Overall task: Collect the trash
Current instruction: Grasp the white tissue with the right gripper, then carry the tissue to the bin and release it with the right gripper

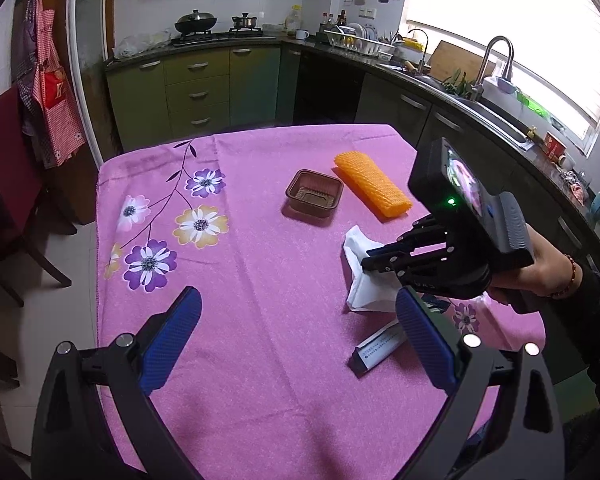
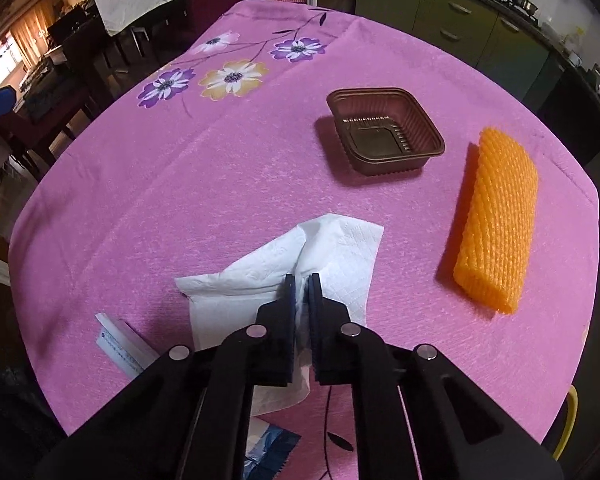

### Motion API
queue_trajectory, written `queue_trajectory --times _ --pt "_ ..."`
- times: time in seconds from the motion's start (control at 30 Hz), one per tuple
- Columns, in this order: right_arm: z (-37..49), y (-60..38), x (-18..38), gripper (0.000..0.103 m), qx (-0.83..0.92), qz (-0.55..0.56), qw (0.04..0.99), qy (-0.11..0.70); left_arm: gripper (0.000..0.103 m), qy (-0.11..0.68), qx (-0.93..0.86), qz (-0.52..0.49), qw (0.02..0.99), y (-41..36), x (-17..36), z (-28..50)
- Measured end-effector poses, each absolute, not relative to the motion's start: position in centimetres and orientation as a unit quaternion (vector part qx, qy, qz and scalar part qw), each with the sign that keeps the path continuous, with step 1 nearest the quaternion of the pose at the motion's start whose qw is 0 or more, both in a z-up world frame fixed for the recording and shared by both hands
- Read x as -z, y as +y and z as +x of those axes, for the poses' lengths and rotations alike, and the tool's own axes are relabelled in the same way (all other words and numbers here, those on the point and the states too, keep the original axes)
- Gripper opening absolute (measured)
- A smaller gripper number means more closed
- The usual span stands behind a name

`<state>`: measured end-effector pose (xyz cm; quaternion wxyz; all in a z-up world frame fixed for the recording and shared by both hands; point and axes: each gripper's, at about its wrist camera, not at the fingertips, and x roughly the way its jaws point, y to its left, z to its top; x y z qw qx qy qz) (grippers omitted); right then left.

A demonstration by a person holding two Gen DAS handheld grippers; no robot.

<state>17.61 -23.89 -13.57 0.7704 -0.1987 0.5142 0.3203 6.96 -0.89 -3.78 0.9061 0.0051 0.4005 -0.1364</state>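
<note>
A crumpled white tissue (image 2: pixel 256 276) lies on the pink flowered tablecloth (image 2: pixel 180 184). My right gripper (image 2: pixel 301 286) is shut on the tissue, a fold pinched between its blue pads. From the left wrist view that right gripper (image 1: pixel 370 264) points down onto the tissue (image 1: pixel 364 280), held by a person's hand (image 1: pixel 540 268). My left gripper (image 1: pixel 298 312) hovers open above the near cloth with nothing between its fingers. A brown plastic tray (image 2: pixel 384 132), an orange foam net (image 2: pixel 500 220) and a small white-and-blue box (image 1: pixel 378 346) also lie on the cloth.
A blue torn wrapper (image 2: pixel 272 448) lies under the right gripper. Beyond the table (image 1: pixel 160 160) run green kitchen cabinets (image 1: pixel 196 88), a stove with a wok (image 1: pixel 196 22) and a sink counter (image 1: pixel 480 104). A dark red chair (image 1: pixel 8 168) stands at the left.
</note>
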Motion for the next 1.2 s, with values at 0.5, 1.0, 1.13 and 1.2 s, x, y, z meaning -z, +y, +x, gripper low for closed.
queue_trajectory --times 0.5,1.0,1.13,1.2 --pt "17.2 -41.5 7.9 0.007 -0.168 -0.064 0.851 0.493 0.093 0.403 0.164 0.014 0.9 -2.6 4.3 7.4" --pt "16.5 -63.8 12.9 0.045 0.062 0.06 0.834 0.545 0.093 0.389 0.239 0.074 0.887 -7.6 4.0 6.8" --pt "16.0 -63.3 12.5 0.054 0.065 0.065 0.842 0.532 0.094 0.388 0.279 0.095 0.873 -8.6 4.4 6.7" --pt "15.2 -62.9 11.8 0.054 0.058 0.067 0.848 0.522 0.094 0.389 0.307 0.102 0.862 -9.0 4.8 6.8"
